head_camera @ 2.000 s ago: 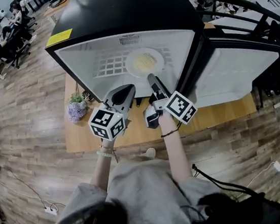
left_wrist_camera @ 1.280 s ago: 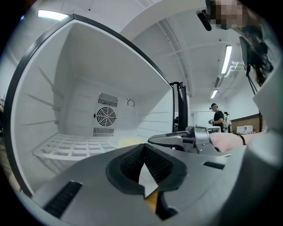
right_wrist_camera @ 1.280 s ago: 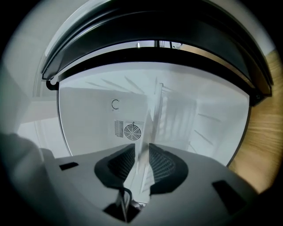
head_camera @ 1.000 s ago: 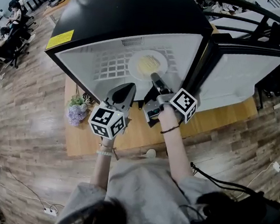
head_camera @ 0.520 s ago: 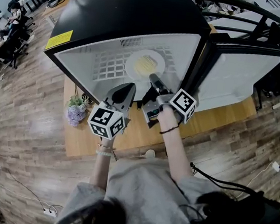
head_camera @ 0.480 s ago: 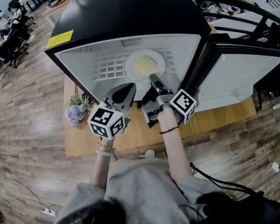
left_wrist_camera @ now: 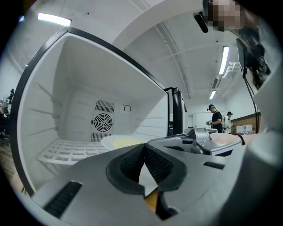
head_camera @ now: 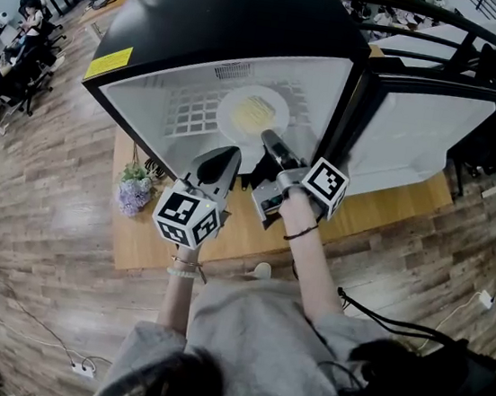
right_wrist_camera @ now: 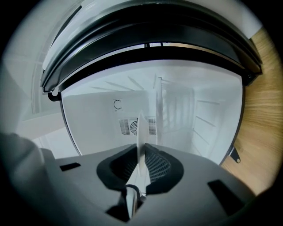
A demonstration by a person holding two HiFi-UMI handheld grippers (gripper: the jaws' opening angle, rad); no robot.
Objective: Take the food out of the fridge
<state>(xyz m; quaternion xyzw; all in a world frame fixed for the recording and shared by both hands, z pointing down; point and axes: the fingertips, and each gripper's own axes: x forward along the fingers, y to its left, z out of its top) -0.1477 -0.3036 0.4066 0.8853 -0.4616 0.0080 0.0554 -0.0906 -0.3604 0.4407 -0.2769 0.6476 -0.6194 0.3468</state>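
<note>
A white plate [head_camera: 255, 112] of pale yellow food rests on the wire shelf [head_camera: 191, 117] inside the open fridge [head_camera: 226, 18]. My right gripper [head_camera: 267, 137] reaches in and is shut on the plate's near rim. In the right gripper view the plate's edge [right_wrist_camera: 141, 130] stands thin between that gripper's [right_wrist_camera: 142, 152] pads. My left gripper [head_camera: 226, 155] hovers just outside the fridge's front edge, shut and empty. In the left gripper view the plate [left_wrist_camera: 121, 141] lies ahead of the left gripper [left_wrist_camera: 143, 149], with the right gripper's body [left_wrist_camera: 199, 137] beside it.
The fridge door [head_camera: 421, 125] hangs open to the right. The fridge stands on a low wooden table [head_camera: 225, 235] with a bunch of purple flowers [head_camera: 135, 194] at its left. A fan vent [left_wrist_camera: 103, 122] marks the fridge's back wall. Office chairs and people fill the far room.
Since the earliest frame the right gripper has pushed in onto the plate's near rim. Over the last half second it barely shifted. The left gripper kept still.
</note>
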